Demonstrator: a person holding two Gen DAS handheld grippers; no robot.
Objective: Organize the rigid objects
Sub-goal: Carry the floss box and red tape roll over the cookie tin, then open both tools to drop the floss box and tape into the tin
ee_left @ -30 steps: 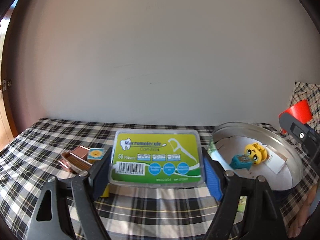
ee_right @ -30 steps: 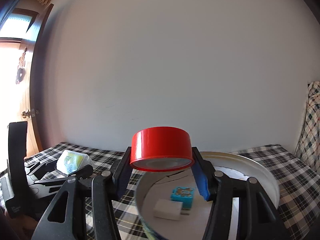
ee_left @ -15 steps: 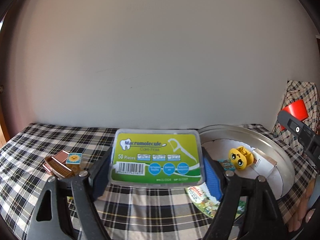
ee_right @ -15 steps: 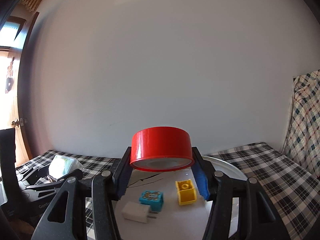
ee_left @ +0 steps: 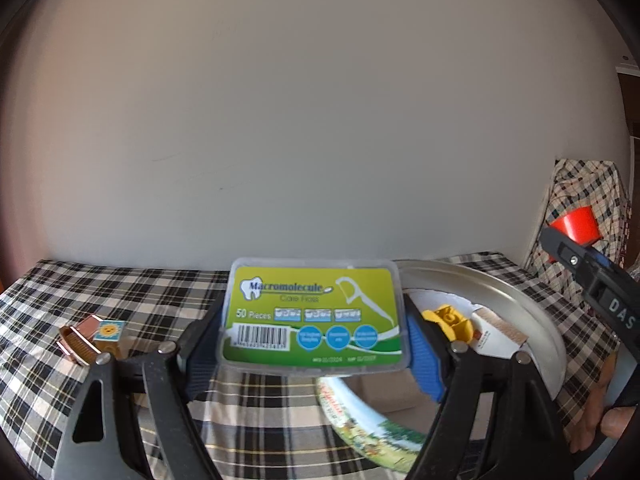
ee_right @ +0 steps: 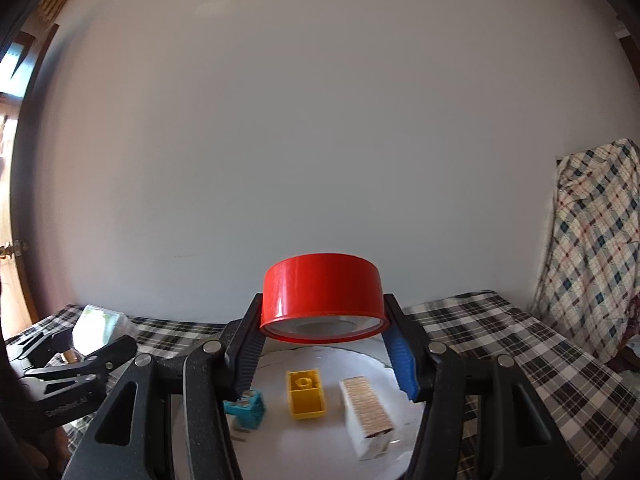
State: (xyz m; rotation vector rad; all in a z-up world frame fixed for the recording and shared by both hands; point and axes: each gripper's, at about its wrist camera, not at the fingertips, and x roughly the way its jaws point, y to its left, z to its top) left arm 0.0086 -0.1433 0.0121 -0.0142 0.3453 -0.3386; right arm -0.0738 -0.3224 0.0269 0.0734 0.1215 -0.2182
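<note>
My left gripper [ee_left: 312, 344] is shut on a clear dental floss box [ee_left: 314, 314] with a green label, held flat above the left edge of a round metal tin [ee_left: 532, 320]. My right gripper [ee_right: 322, 356] is shut on a red tape roll [ee_right: 322, 290], held flat above the tin's white floor [ee_right: 332, 440]. Inside the tin lie a yellow block [ee_right: 306, 394], a teal block [ee_right: 248, 408] and a white box with a tan top [ee_right: 366, 412]. In the left wrist view the yellow block [ee_left: 450, 320] shows to the right of the floss box, and the tape roll [ee_left: 576, 224] appears at the far right.
A black-and-white checked cloth [ee_left: 120, 292] covers the table. On its left lie a copper-coloured comb-like piece [ee_left: 78, 338] and a small block with a sun picture [ee_left: 108, 332]. A plaid cloth [ee_right: 592, 240] hangs at the right. A plain wall stands close behind.
Both grippers have swung right with their loads. The tin now sits under the right gripper, the yellow block and tan-topped box have come into view, and the comb and sun block slid left.
</note>
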